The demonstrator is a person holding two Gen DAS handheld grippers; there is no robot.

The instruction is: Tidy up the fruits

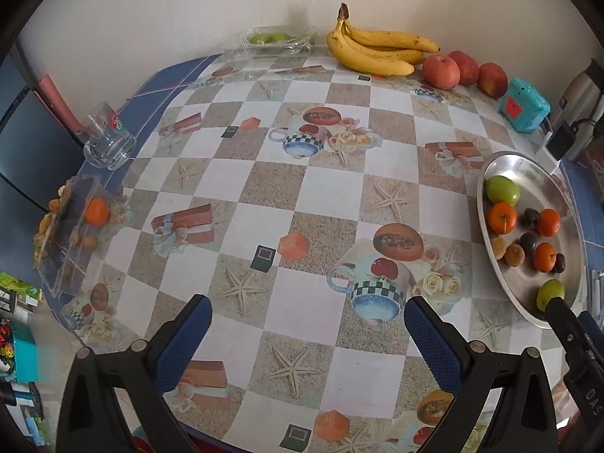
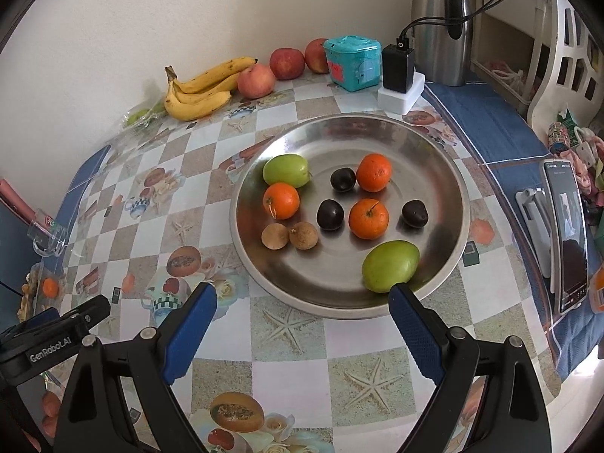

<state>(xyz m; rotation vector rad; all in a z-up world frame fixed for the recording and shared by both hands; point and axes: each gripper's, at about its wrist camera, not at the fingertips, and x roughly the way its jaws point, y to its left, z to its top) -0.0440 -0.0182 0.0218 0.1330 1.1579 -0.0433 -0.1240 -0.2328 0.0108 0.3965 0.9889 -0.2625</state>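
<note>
Both hand-held grippers empty, jaws spread wide. Right hand-held gripper (image 2: 302,324) sits low centre of the right view, just short of the round shiny steel tray (image 2: 445,173) mid-frame on the checkered printed table (image 2: 351,343). Left hand-held gripper (image 1: 307,324) is bottom centre of the left view over bare cloth, well apart from any fruit.

On the tray: two smooth green oval fruits (image 2: 390,266), three small orange tangerines (image 2: 368,219), three dark purple plums (image 2: 330,214), two tan round longans (image 2: 303,235). Yellow banana bunch (image 2: 200,92) and red apples (image 2: 256,80) lie upper left by the wall.

Risks, as judgement:
- Near green fruit sits by the tray's near rim; a clumsy pinch likely rolls it over the edge.
- Slick steel plus round fruit: a nudge scatters neighbours, longans touch each other.
- Plums are soft, hard squeeze bruises.
- Tray may skid if a finger catches the rim.
- Clear glass mug (image 1: 109,143) at left edge of the left view could be clipped by a sweep.
</note>
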